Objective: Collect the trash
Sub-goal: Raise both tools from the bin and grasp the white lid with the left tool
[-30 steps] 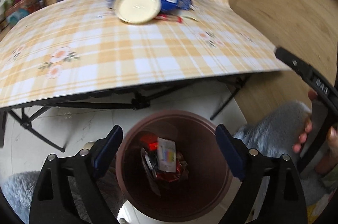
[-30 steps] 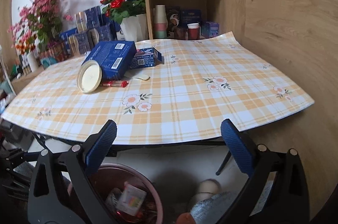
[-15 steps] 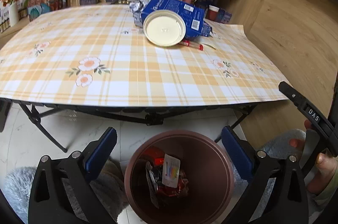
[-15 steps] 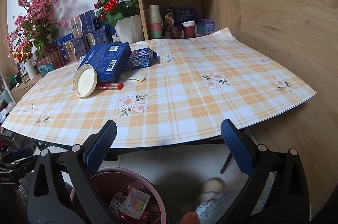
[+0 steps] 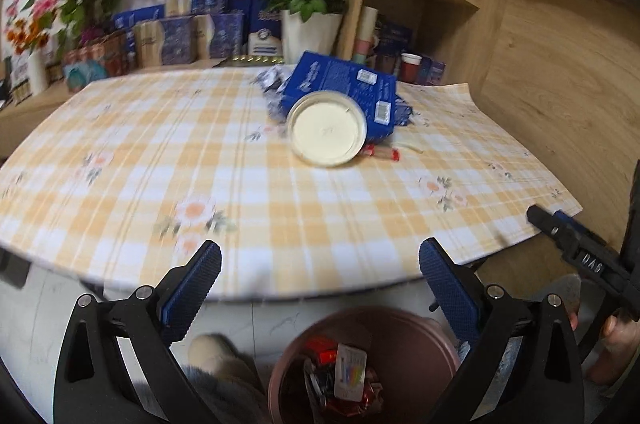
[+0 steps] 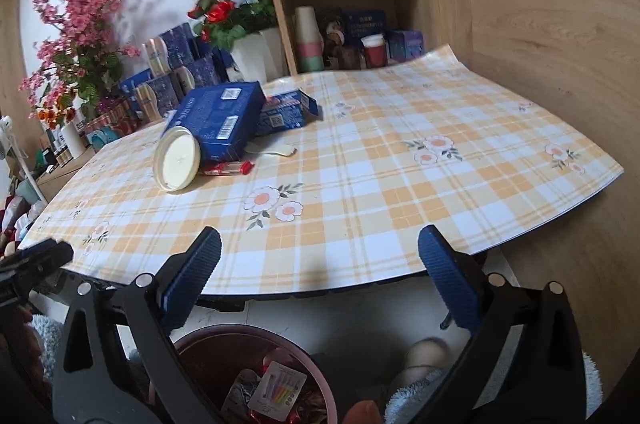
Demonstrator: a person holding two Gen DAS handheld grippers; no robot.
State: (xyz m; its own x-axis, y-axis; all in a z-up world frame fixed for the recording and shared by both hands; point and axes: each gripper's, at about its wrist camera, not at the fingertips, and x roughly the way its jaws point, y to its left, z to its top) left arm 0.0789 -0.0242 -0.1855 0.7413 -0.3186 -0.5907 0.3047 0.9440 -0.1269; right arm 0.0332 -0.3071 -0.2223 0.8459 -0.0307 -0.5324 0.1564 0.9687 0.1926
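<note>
Both the left gripper point(image 5: 320, 264) and the right gripper point(image 6: 319, 251) hang spread wide, empty. Below them a brown bin point(image 5: 432, 328) on the pale floor holds wrappers. Beyond, the checked tablecloth point(image 6: 380, 184) carries a round lid point(image 6: 178, 162) against a blue box point(image 6: 218, 122), then shelves and flowers.

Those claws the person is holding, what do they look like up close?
Each claw is a black plastic frame with silver bolts. The left claw and right claw each carry two fingers faced with ribbed blue pads. The right one's black arm bears white letters reading DAS.
</note>
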